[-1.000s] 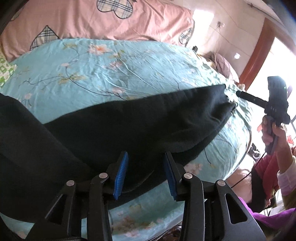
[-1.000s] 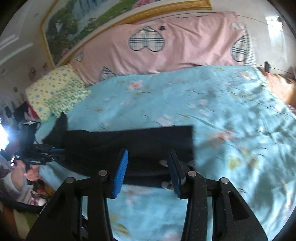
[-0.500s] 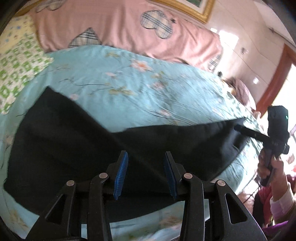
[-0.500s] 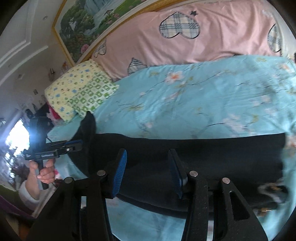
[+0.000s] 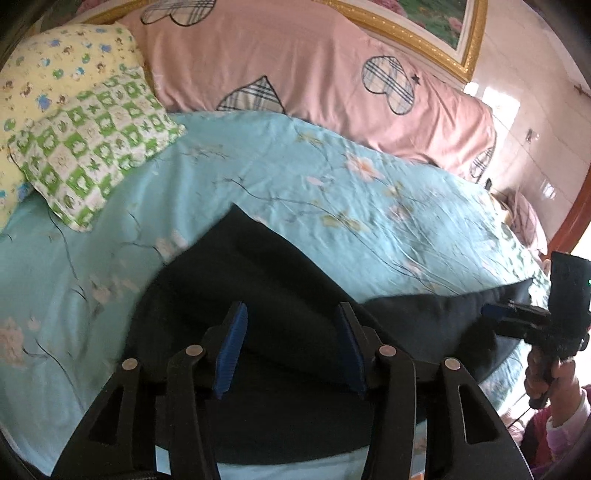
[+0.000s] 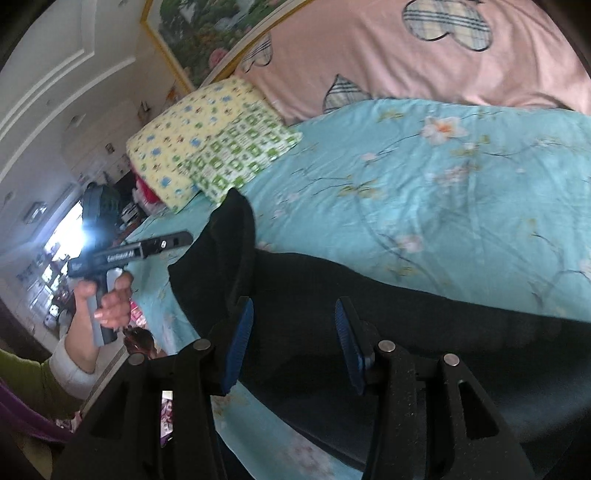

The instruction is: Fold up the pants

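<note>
Black pants (image 5: 295, 288) lie folded lengthwise across the blue floral bedsheet (image 5: 332, 192). My left gripper (image 5: 291, 332) hovers over one end with its jaws opening; cloth lies below the blue pads, not pinched. In the right wrist view the left gripper (image 6: 177, 240) stands clear of the raised pant corner (image 6: 232, 221), held by a hand (image 6: 110, 295). My right gripper (image 6: 293, 332) has black cloth (image 6: 369, 302) filling the gap between its pads. In the left wrist view the right gripper (image 5: 498, 314) sits at the lifted far end of the pants, gripping it.
A yellow pillow (image 5: 48, 74) and a green checked pillow (image 5: 92, 147) lie at the bed's head corner. A pink quilt with plaid hearts (image 5: 295, 74) runs along the headboard under a gold-framed picture (image 5: 443, 33). The bed's edge drops off by the person's sleeve (image 6: 74, 369).
Both grippers have swung along the bed toward the pillows, dragging the pants with them. The left pads have spread and the cloth has dropped from them. The right still has cloth between its pads.
</note>
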The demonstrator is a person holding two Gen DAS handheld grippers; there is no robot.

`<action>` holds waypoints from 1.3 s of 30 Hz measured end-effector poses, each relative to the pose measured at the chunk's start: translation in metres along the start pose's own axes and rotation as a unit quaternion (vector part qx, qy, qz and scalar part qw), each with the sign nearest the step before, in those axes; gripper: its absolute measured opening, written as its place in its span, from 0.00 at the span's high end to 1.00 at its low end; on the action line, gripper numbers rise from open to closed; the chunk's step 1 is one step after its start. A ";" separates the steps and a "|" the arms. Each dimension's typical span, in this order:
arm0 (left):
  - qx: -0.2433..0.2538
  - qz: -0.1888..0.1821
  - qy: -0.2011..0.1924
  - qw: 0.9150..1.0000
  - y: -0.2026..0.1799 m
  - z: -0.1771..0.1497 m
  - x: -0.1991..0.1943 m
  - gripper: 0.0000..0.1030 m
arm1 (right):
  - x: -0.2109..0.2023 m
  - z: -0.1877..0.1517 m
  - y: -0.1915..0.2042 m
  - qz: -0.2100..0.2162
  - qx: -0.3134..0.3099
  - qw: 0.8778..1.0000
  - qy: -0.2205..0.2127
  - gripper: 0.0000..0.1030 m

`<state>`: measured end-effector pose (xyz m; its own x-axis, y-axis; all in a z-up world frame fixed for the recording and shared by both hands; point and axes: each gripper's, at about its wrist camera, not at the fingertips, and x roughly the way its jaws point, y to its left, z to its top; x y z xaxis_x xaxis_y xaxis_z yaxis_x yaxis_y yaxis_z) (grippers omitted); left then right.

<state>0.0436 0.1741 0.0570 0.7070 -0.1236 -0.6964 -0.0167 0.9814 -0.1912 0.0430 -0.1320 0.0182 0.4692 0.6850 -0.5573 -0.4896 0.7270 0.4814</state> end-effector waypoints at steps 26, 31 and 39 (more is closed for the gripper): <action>0.079 -0.116 0.141 0.980 0.080 0.081 0.105 0.32 | 0.101 0.018 0.034 0.069 -0.001 0.993 0.092 0.54; 0.078 -0.126 0.156 0.977 0.079 0.078 0.117 0.53 | 0.110 0.021 0.032 0.069 0.008 0.993 0.097 0.54; 0.098 -0.117 0.128 0.980 0.072 0.073 0.100 0.92 | 0.127 0.019 0.032 0.081 0.022 0.992 0.098 0.87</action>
<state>0.1646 0.2435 0.0237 0.4734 -0.3576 -0.8050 0.2791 0.9277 -0.2479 0.1007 -0.0204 -0.0243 0.2324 0.7739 -0.5891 -0.5115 0.6124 0.6027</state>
